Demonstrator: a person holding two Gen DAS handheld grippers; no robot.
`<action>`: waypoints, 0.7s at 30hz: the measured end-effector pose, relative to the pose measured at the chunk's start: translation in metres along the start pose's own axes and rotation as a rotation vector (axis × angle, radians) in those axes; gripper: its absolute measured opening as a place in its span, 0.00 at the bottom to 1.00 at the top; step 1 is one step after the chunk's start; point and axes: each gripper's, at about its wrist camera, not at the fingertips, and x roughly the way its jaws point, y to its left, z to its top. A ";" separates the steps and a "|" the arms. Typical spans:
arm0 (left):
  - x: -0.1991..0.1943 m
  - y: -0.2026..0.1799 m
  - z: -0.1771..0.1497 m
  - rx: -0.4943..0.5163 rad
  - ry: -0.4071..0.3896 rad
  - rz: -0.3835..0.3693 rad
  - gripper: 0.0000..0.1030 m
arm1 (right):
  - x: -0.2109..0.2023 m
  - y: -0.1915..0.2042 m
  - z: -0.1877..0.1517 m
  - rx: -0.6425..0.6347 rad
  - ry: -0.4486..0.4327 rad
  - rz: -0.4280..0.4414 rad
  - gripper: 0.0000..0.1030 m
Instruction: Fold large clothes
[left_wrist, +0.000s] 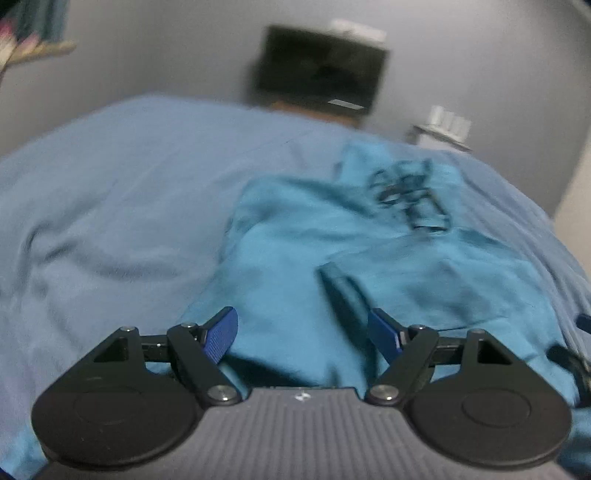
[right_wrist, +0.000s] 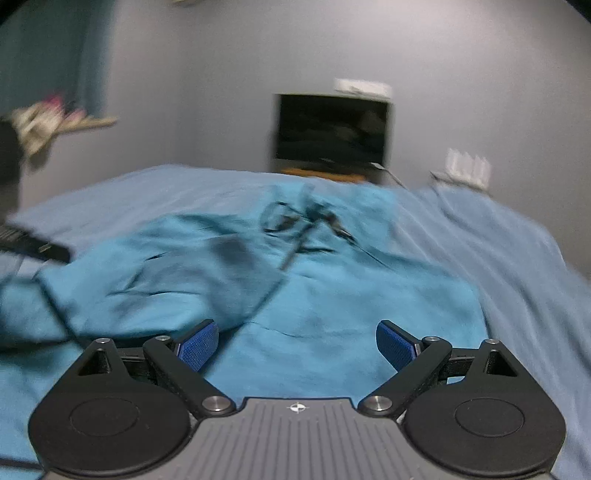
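Holding left gripper (left_wrist: 303, 332): I see its jaws spread wide, gripping nothing, low over the teal garment (left_wrist: 332, 258).
Right gripper (right_wrist: 295, 345): jaws wide apart too, empty, above the same cloth.
Teal garment (right_wrist: 280, 288): lies crumpled across the middle of both frames on the light blue bedsheet (left_wrist: 110, 184), dark print toward its far end.
Around: dark screen (right_wrist: 332, 129) at upper centre against the grey wall (right_wrist: 203, 74); both views blurred.

A pale blue bedsheet (right_wrist: 498, 251) covers the bed. Beyond its far edge, a dark television (right_wrist: 332, 131) stands against the grey wall (right_wrist: 203, 92).
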 end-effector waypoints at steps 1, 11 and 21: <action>0.005 0.005 -0.002 -0.025 0.012 0.009 0.74 | -0.002 0.010 0.003 -0.055 -0.005 0.022 0.89; 0.023 0.020 -0.012 -0.104 0.059 -0.013 0.74 | 0.012 0.125 0.028 -0.588 0.034 0.178 0.79; 0.024 0.023 -0.011 -0.124 0.066 -0.035 0.74 | 0.045 0.145 0.004 -0.727 0.149 0.063 0.07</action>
